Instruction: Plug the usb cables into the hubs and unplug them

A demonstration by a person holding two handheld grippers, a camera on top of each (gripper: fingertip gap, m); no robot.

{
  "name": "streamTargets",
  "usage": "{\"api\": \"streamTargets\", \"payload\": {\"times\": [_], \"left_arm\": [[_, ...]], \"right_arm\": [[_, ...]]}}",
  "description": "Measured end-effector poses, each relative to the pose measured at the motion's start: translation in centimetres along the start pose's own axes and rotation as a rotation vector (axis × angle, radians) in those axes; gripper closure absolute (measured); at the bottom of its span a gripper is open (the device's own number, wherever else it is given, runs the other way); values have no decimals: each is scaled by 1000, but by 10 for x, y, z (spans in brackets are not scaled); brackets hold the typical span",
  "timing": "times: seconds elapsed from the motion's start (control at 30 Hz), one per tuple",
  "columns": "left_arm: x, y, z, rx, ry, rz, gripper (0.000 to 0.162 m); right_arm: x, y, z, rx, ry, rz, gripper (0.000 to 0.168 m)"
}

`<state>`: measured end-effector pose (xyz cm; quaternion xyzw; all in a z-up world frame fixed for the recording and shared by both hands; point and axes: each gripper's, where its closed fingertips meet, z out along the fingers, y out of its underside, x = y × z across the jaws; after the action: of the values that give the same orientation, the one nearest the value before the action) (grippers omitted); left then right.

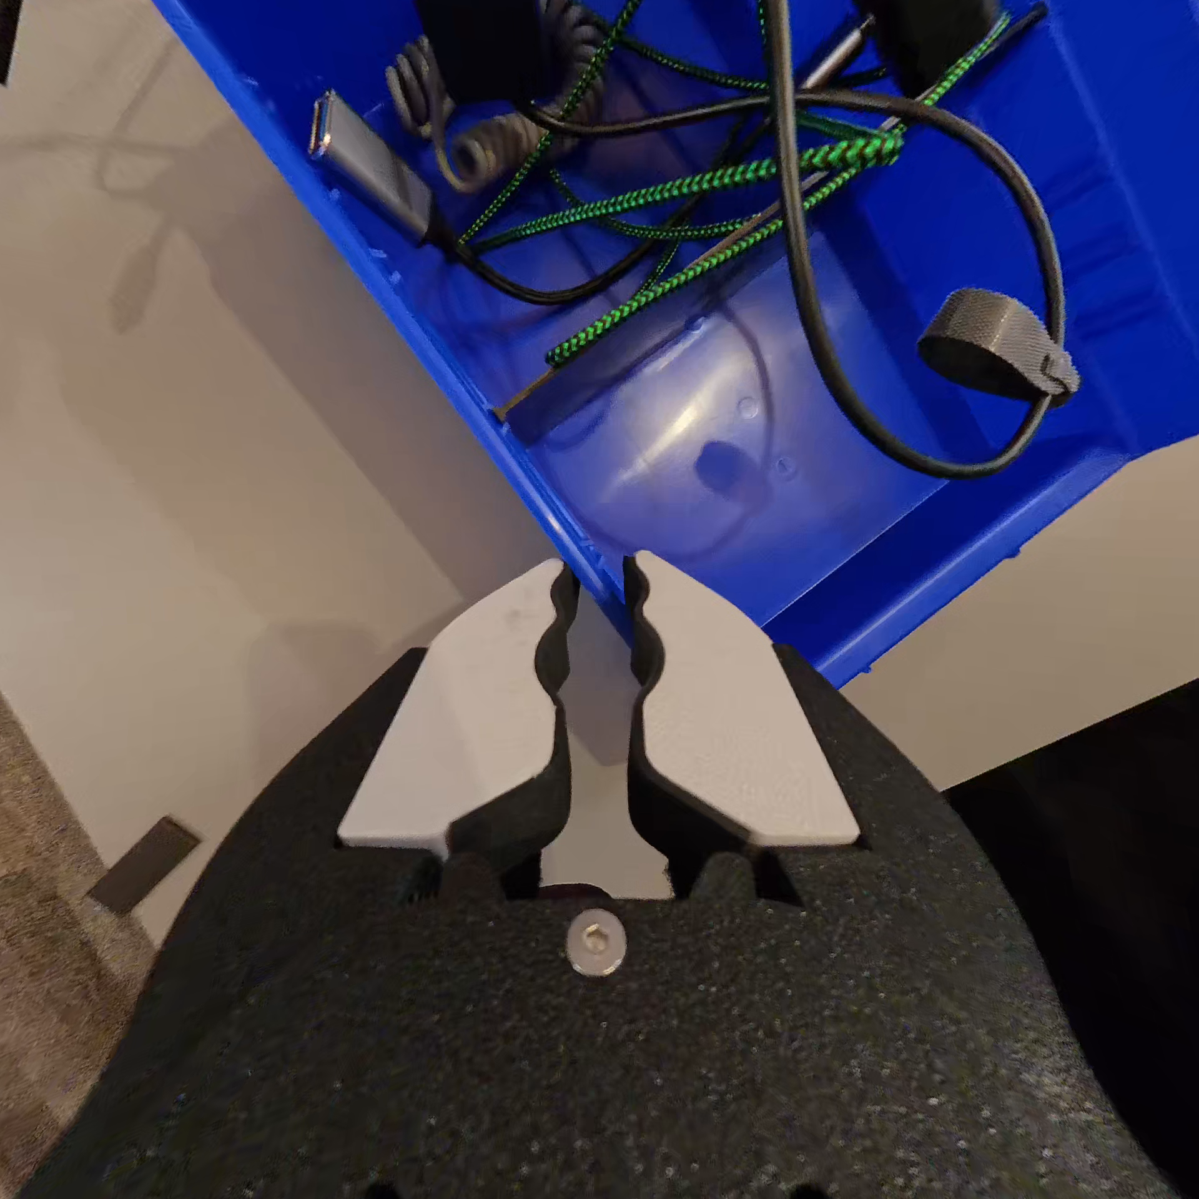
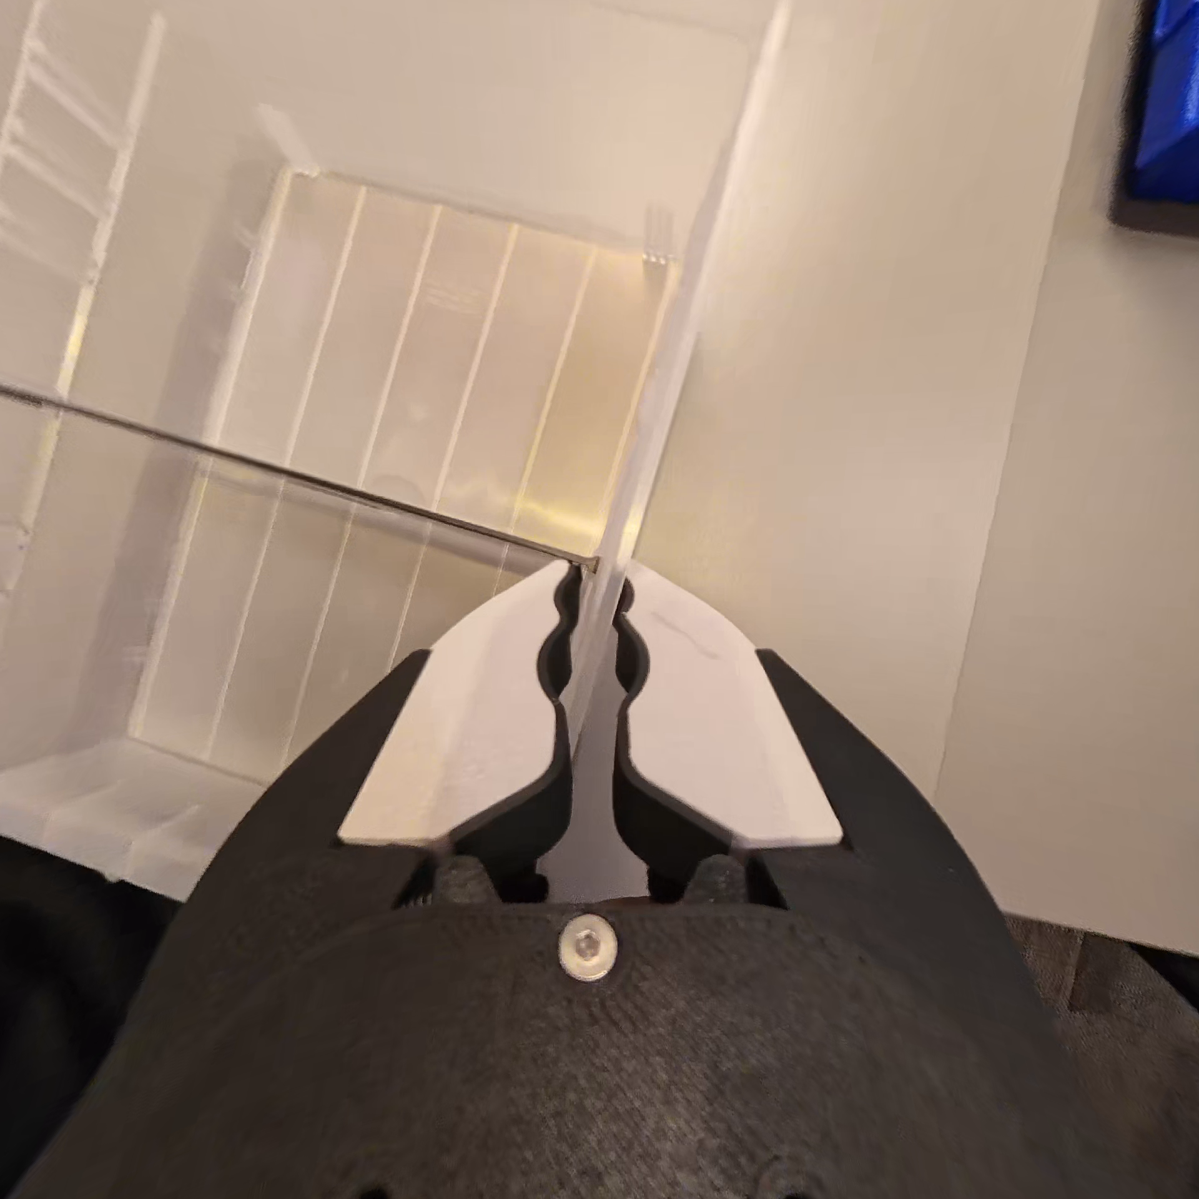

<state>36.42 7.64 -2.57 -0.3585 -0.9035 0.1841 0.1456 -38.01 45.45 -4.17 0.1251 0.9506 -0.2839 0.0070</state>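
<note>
A blue bin holds a silver USB hub, a green-and-black braided cable, a black cable with a grey strap loop, and a coiled grey cable. My left gripper straddles the bin's near left rim, its jaws narrowed on the wall. In the right wrist view, my right gripper is shut on the right wall of a clear plastic bin, which looks empty. The blue bin's edge shows at the top right.
Both bins sit on a white table. Its edge runs along the lower left, with carpet and a dark floor plate below. Black objects lie at the blue bin's far end.
</note>
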Motion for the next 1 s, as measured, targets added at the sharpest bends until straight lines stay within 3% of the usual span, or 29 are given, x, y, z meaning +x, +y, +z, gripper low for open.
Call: {"api": "streamTargets", "payload": {"times": [0.03,0.43,0.83,1.0], "left_arm": [[-4,1,-1,-10,-11,2,148],[-50,9,-12,-76,-66,78,150],[-95,27,-28,-103,-80,87,152],[-117,34,-34,-53,-93,5,155]], "right_arm": [[0,-4,3,-6,-13,-13,162],[21,-48,31,-74,-14,-94,164],[91,-87,50,-96,36,-16,164],[110,-96,54,-89,39,-1,164]]}}
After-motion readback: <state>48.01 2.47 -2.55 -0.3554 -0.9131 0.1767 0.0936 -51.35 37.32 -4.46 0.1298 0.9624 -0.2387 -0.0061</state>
